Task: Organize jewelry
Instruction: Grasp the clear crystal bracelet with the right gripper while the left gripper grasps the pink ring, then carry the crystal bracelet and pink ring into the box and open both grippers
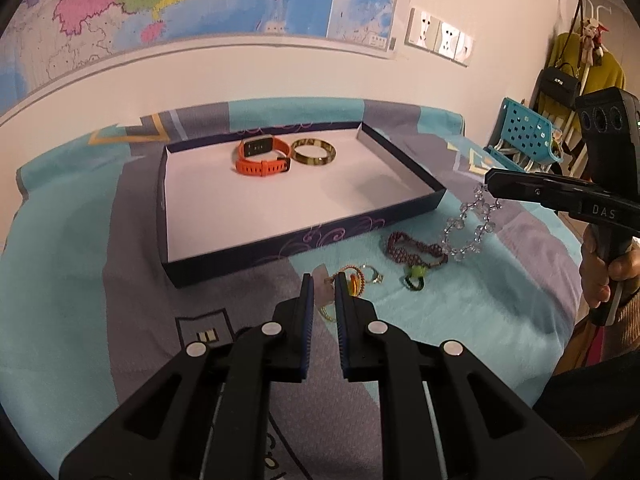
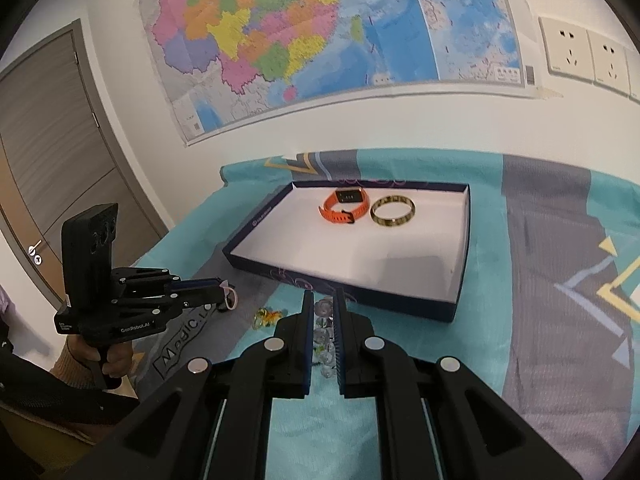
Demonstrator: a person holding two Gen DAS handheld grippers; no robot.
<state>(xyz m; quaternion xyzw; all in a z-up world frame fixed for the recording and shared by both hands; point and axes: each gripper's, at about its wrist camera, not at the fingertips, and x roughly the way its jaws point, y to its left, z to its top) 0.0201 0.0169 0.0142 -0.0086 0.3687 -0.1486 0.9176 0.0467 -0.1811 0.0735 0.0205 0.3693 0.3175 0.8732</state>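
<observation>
Warm, fairly dim indoor light fills both views, and the white wall takes on a pinkish-cream cast. Glare washes out the wall sockets (image 1: 440, 38) in the left wrist view, up and to the right of the box (image 1: 280, 236). Inside the box a soft grey shadow lies along its right wall. Both pictures bow strongly outward from the box, and black lens rim darkens the corners. Fine detail is soft, with slight blur near the edges.
</observation>
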